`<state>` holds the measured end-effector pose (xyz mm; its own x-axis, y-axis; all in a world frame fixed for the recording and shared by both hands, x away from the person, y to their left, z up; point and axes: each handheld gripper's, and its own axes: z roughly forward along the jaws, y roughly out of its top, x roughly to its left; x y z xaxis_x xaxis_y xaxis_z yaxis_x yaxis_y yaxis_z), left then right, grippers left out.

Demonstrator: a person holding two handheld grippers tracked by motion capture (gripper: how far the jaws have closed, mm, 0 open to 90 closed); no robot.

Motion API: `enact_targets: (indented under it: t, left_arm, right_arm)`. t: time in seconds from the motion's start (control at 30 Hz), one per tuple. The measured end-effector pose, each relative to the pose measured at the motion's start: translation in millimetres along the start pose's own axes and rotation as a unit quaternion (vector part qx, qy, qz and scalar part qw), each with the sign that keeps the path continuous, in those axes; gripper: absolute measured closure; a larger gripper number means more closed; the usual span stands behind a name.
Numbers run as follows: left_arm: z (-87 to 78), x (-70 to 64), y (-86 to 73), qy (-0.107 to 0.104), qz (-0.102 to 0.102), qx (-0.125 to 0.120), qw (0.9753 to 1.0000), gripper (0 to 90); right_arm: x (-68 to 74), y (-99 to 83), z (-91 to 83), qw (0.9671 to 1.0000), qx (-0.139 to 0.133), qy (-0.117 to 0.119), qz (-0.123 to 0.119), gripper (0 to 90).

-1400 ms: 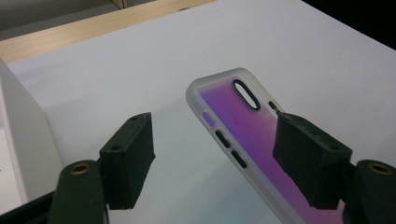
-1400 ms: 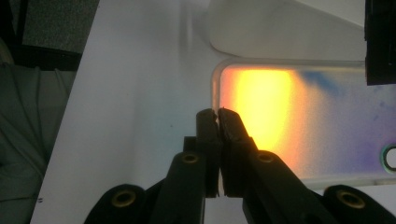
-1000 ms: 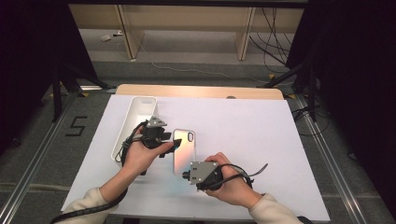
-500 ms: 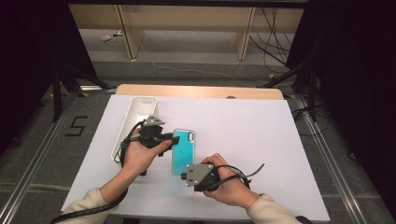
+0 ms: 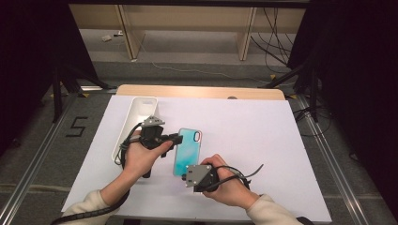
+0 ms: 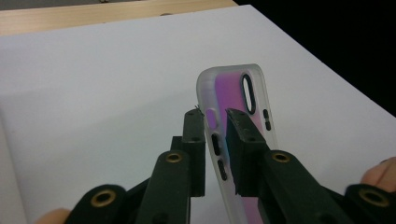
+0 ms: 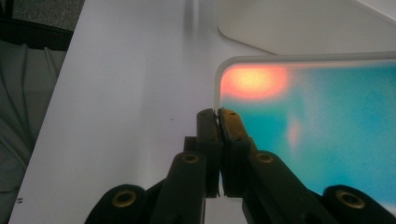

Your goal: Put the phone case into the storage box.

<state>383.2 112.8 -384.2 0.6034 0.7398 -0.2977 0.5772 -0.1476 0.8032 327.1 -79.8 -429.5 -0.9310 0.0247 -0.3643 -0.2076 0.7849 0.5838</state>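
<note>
An iridescent phone case (image 5: 188,149), teal from above, is held over the white sheet between both grippers. My left gripper (image 5: 175,139) is shut on its long left edge by the button cut-outs. In the left gripper view the case (image 6: 254,88) looks pink and translucent, tilted up on that edge, with my left gripper (image 6: 215,116) pinching its rim. My right gripper (image 5: 185,173) is shut on the case's near short edge. The right gripper view shows the case (image 7: 317,135) teal with an orange glare, its rim clamped in my right gripper (image 7: 217,113).
A long white tray (image 5: 136,110) lies at the left of the white sheet (image 5: 263,136), just beyond my left hand; it also appears as the tray (image 7: 289,28) past the case. A wooden table edge (image 5: 202,91) runs along the far side. Cables trail from both grippers.
The case has tilted in the grippers, and its sheen has turned from silvery pink to teal. Both grippers keep their hold and the hands have barely shifted.
</note>
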Motion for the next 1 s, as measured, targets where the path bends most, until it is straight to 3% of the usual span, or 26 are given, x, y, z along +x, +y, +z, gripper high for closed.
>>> enact_targets:
  t: [0.3, 0.43, 0.53, 0.6, 0.63, 0.73, 1.0]
  left_arm:
    - [-3.8, -5.6, 0.2, -0.023, -0.004, -0.019, 0.9996, 82.8]
    - [-5.1, -5.2, 0.5, -0.021, -0.007, -0.022, 0.9995, 83.1]
    - [-5.5, -5.0, 0.8, -0.024, -0.002, -0.025, 0.9994, 83.2]
    - [-6.1, -5.3, 1.2, -0.024, 0.004, -0.029, 0.9993, 83.2]
    - [-6.1, -5.7, 1.3, -0.024, 0.001, -0.032, 0.9992, 83.2]
    - [-6.1, -5.1, 0.3, -0.018, 0.016, -0.035, 0.9991, 83.3]
    - [-5.0, 0.0, -4.1, -0.006, 0.027, -0.036, 0.999, 83.3]
  right_arm:
    - [-1.6, -2.2, 1.3, 0.9999, 0.009, -0.01, 0.0, 88.9]
    - [-2.3, -3.1, 1.2, 0.9997, 0.008, -0.021, 0.003, 88.8]
    - [-3.7, -3.6, 1.4, 0.9999, 0.004, -0.01, 0.003, 88.7]
    - [-4.2, -3.7, 1.3, 0.9999, 0.003, -0.011, 0.003, 88.6]
    - [-4.8, -4.6, 0.2, 0.9996, 0.004, -0.023, 0.015, 88.0]
    - [-6.8, -5.9, 0.2, 0.9997, -0.003, -0.017, 0.016, 86.5]
    - [-12.0, -9.4, -4.5, 0.9973, -0.026, -0.036, 0.059, 64.8]
